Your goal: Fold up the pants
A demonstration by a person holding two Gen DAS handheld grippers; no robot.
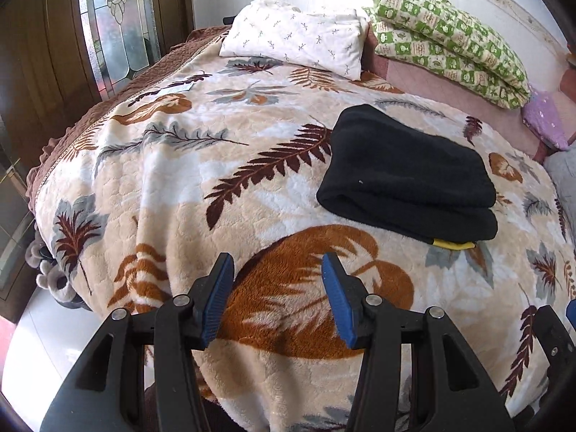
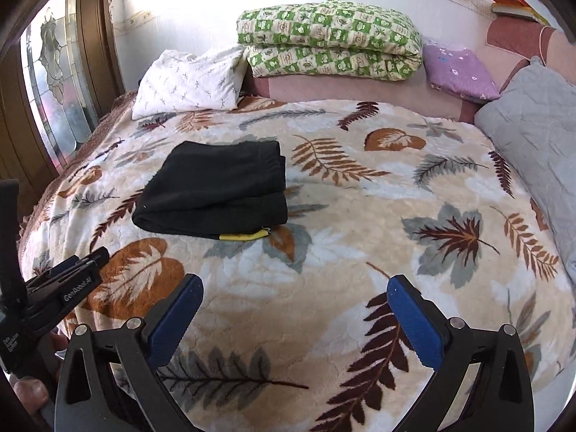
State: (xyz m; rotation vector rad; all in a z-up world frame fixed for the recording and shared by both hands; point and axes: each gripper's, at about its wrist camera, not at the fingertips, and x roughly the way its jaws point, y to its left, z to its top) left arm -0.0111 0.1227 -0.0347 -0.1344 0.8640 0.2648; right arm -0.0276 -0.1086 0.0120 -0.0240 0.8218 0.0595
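Black pants (image 1: 406, 176) lie folded into a thick rectangle on the leaf-patterned blanket (image 1: 216, 187), with a yellow strip showing at the near edge. They also show in the right wrist view (image 2: 216, 190), left of centre. My left gripper (image 1: 277, 262) is open and empty, above the blanket, short of the pants and to their left. My right gripper (image 2: 295, 284) is open wide and empty, above the blanket, nearer than the pants and to their right. The left gripper also shows at the left edge of the right wrist view (image 2: 72, 270).
A white pillow (image 1: 295, 34) and a folded green checked quilt (image 2: 327, 43) lie at the head of the bed. A purple cushion (image 2: 457, 72) and a grey quilted pillow (image 2: 532, 136) sit at the right. A wooden door with stained glass (image 1: 115, 18) stands left of the bed.
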